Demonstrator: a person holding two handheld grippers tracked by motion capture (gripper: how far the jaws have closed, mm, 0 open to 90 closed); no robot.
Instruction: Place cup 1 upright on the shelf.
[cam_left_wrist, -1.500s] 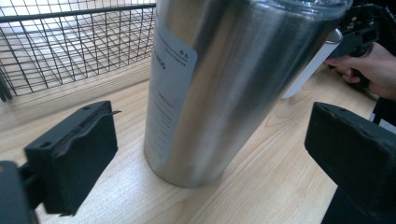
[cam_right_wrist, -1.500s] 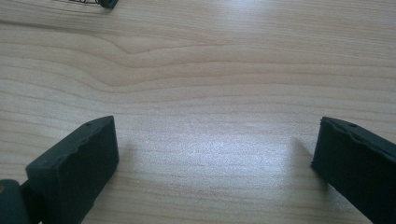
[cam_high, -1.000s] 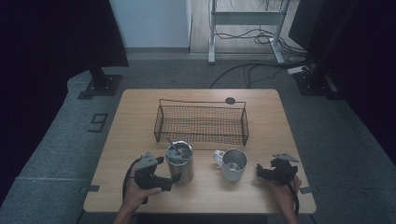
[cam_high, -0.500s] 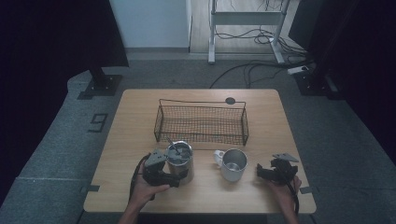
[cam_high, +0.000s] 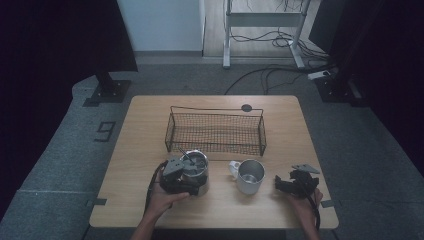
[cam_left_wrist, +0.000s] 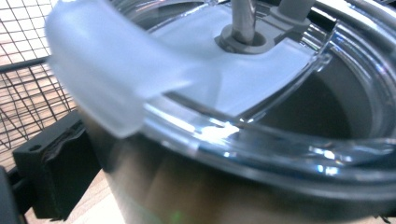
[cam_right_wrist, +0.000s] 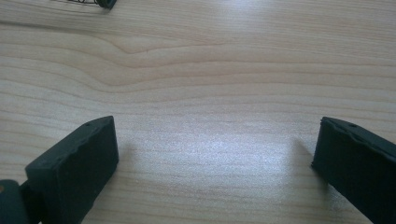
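Grasp step: left tongs (cam_high: 192, 184) straddle the steel lidded tumbler (cam_high: 195, 167), jaws' closure unclear; right tongs (cam_right_wrist: 212, 154) gape at four o'clock. Next: squeeze, lift.

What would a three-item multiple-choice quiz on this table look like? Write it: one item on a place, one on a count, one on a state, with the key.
1. Where does the wire basket stand relative to the two metal cups?
A. Behind them, farther from the person
B. Between them
C. In front of them, at the near edge

2. How many metal cups stand on the table?
A. One
B. Two
C. Four

3. How are the jaws of the right hand-held gripper?
A. Shut on the mug
B. Wide open over bare wood
C. Shut on the basket rim

Key: 1 A, the basket sits past the lidded tumbler and the open mug in the high view. 2 B, only those two are there. 3 B, the right gripper view shows both jaws apart with nothing between them.
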